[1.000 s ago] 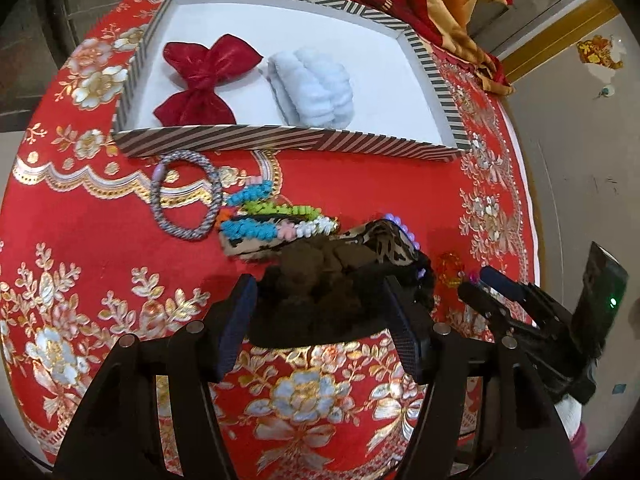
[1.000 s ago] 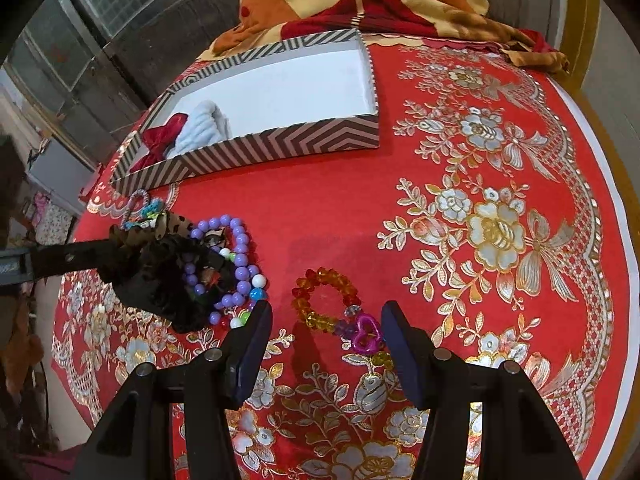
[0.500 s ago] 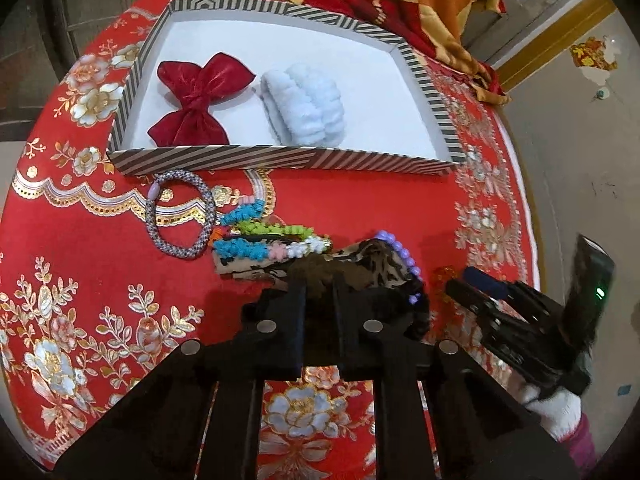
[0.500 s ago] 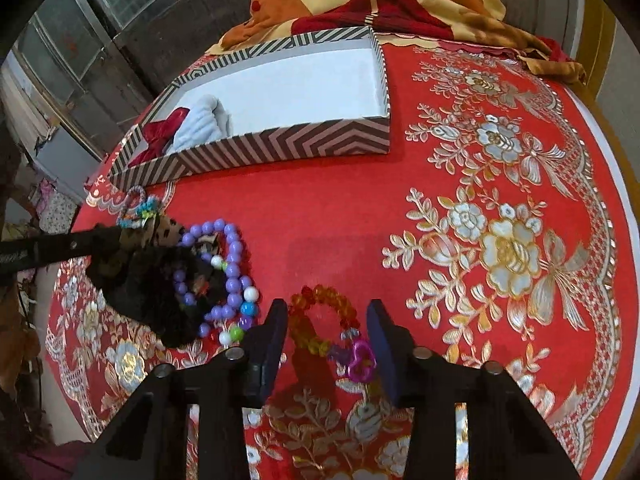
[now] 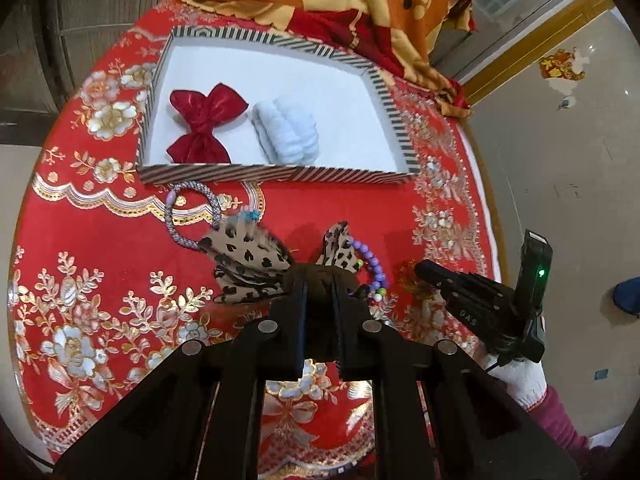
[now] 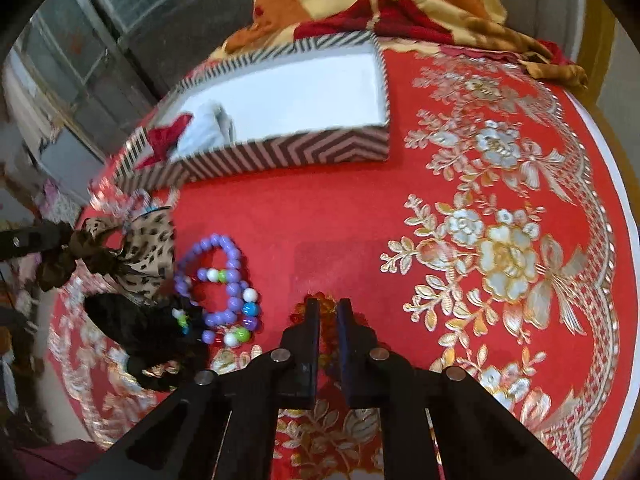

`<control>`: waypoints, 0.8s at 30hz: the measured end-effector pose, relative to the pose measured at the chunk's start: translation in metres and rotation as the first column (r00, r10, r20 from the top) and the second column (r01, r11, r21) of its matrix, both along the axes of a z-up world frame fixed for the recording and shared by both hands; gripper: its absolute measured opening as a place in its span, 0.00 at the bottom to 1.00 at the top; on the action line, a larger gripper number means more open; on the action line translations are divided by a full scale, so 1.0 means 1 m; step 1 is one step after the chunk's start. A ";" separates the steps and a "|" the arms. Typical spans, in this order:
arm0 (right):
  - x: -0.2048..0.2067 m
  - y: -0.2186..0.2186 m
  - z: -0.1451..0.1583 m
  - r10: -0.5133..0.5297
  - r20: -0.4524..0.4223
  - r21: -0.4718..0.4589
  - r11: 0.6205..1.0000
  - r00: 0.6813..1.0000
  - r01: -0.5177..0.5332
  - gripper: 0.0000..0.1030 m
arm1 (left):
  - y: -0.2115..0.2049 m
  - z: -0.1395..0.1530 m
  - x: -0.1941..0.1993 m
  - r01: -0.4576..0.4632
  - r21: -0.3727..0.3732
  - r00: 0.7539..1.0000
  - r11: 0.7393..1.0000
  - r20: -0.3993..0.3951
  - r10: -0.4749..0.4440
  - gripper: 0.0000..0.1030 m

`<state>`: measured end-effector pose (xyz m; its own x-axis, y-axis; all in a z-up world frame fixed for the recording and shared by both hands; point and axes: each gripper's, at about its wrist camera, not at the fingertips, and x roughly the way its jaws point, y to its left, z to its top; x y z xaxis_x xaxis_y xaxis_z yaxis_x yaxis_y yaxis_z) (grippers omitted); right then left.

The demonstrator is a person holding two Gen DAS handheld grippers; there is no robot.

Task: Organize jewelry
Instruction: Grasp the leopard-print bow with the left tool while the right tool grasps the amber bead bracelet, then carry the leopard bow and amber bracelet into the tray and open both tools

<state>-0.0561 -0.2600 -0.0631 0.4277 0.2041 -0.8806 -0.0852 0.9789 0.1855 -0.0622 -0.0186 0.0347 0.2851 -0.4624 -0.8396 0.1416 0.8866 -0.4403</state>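
My left gripper (image 5: 319, 280) is shut on a leopard-print hair bow (image 5: 248, 258) and holds it lifted above the red tablecloth; the bow also shows in the right wrist view (image 6: 148, 252). My right gripper (image 6: 328, 312) is shut on an orange bead bracelet (image 6: 326, 312), mostly hidden by the fingers. A purple bead bracelet (image 6: 226, 280) lies left of it. The striped tray (image 5: 276, 172) holds a red bow (image 5: 204, 124) and a pale blue scrunchie (image 5: 288, 132).
A grey beaded bracelet (image 5: 188, 210) lies in front of the tray. A dark scrunchie (image 6: 132, 324) lies by the purple beads. A patterned orange blanket (image 5: 360, 4) is heaped behind the tray. The round table's edge (image 6: 624, 216) curves at right.
My left gripper shut on the leopard bow and lifted it. My right gripper moved forward and shut on the orange bracelet.
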 end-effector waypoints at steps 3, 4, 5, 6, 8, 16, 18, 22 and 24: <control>-0.008 -0.005 0.016 -0.018 0.027 0.038 0.999 0.999 0.017 0.08 | 0.007 0.012 -0.003 -0.001 -0.018 1.000 1.000 0.015 0.001 0.09; -0.011 -0.006 0.022 -0.023 0.037 0.045 0.999 0.999 0.022 0.08 | 0.008 0.016 -0.004 0.001 -0.018 1.000 1.000 0.023 0.000 0.09; -0.014 -0.008 0.028 -0.031 0.048 0.063 0.998 0.998 0.028 0.08 | 0.008 0.020 -0.005 0.004 -0.020 1.000 1.000 0.029 -0.004 0.09; -0.016 -0.009 0.034 -0.036 0.054 0.079 0.996 0.998 0.032 0.08 | 0.009 0.024 -0.006 0.007 -0.026 0.999 1.000 0.039 -0.006 0.09; -0.020 -0.009 0.044 -0.041 0.069 0.092 0.995 0.997 0.035 0.08 | 0.011 0.030 -0.007 0.010 -0.030 0.999 0.999 0.052 -0.008 0.09; -0.029 -0.006 0.080 -0.050 0.137 0.130 0.991 0.989 0.032 0.08 | 0.020 0.048 -0.004 -0.003 -0.055 0.997 0.998 0.079 0.008 0.09; -0.027 -0.005 0.088 -0.049 0.157 0.128 0.991 0.986 0.029 0.08 | 0.023 0.055 -0.002 -0.010 -0.049 0.995 0.999 0.095 0.014 0.09; -0.020 -0.002 0.103 -0.042 0.188 0.127 0.992 0.981 0.018 0.08 | 0.027 0.065 0.005 -0.022 -0.042 0.993 0.999 0.118 0.026 0.09; -0.015 -0.001 0.110 -0.034 0.203 0.123 0.992 0.979 0.009 0.08 | 0.030 0.071 0.011 -0.033 -0.034 0.990 0.999 0.135 0.037 0.09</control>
<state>-0.0711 -0.2609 0.0471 0.6015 0.2927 -0.7433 -0.1131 0.9523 0.2835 -0.0516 0.0109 0.1053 0.4115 -0.4756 -0.7774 0.1709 0.8782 -0.4468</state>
